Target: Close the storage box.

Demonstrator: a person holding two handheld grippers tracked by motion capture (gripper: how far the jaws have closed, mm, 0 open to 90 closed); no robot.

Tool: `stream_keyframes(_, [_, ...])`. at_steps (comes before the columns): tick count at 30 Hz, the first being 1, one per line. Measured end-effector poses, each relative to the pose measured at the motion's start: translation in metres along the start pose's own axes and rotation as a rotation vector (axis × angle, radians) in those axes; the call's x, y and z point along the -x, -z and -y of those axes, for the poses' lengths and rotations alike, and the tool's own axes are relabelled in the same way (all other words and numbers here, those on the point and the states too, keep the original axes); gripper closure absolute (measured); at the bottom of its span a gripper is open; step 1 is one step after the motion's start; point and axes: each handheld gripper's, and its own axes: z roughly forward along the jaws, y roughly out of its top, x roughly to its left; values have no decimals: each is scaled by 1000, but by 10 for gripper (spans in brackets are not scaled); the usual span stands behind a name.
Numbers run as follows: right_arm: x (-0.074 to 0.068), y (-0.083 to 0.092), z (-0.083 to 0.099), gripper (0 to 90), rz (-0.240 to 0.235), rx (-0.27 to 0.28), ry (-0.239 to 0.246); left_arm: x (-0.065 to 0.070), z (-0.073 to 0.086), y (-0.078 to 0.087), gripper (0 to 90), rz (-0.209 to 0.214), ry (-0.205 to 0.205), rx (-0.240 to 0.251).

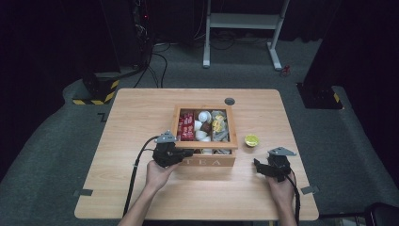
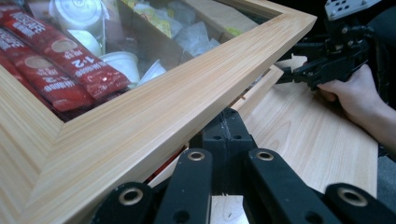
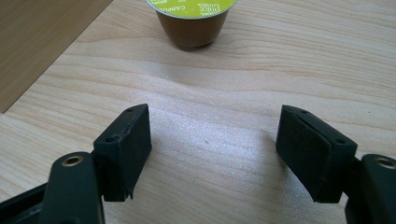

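left black two-jaw gripper [image 1: 181, 153] clamped on the front edge of the glass-topped lid [image 2: 154, 116] of the light wooden tea box [image 1: 205, 160], mid-table. right black two-jaw gripper [image 3: 212, 142] hovering wide open, holding nothing, low over the pale wooden table [image 1: 141, 108]. brown coffee capsule with lime-green foil [image 3: 193, 18] upright just ahead, right of the box.

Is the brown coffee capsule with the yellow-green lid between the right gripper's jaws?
No, the brown capsule with the yellow-green lid stands on the wooden table ahead of the open right gripper, untouched.
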Motion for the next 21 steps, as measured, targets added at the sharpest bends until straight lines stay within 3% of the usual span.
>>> stream_keyframes(21, [0, 0, 0, 261, -1, -1, -1, 0, 21, -6, 900, -9, 19, -27])
